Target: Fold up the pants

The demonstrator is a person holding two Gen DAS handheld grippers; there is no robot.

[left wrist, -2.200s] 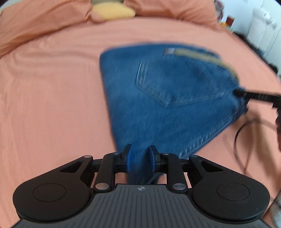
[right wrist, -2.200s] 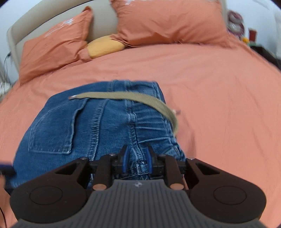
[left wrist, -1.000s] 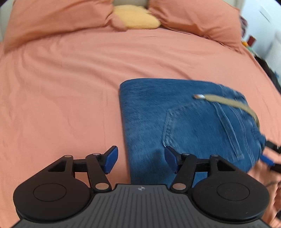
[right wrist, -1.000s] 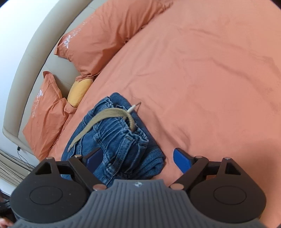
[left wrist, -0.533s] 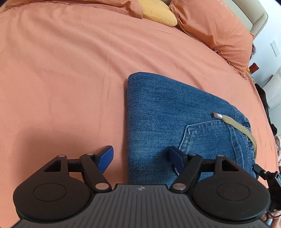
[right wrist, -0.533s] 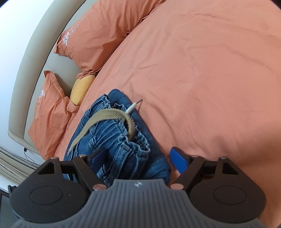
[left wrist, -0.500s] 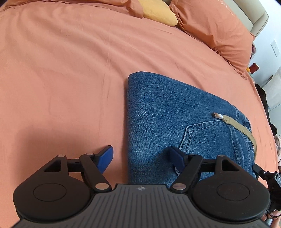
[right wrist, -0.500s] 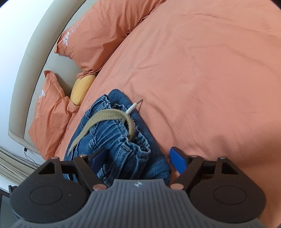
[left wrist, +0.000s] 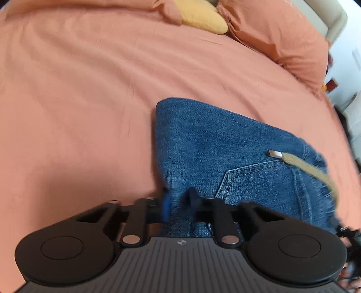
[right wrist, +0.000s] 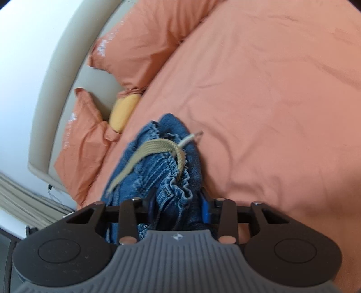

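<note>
Left claw fingertips motion-blurred; jeans cut off at right edge, near hem hidden

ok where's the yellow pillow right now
The yellow pillow sits at the head of the bed, wedged between the two orange pillows, beyond the jeans.

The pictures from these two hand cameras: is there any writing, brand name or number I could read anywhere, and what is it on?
No readable words or numbers.
Small white emblem on the grey ribbed housing behind each claw: a symbol, no letters.
White print on the orange pillows: too blurred to read.
Jeans, back pocket, tan drawstring: no label visible.
</note>
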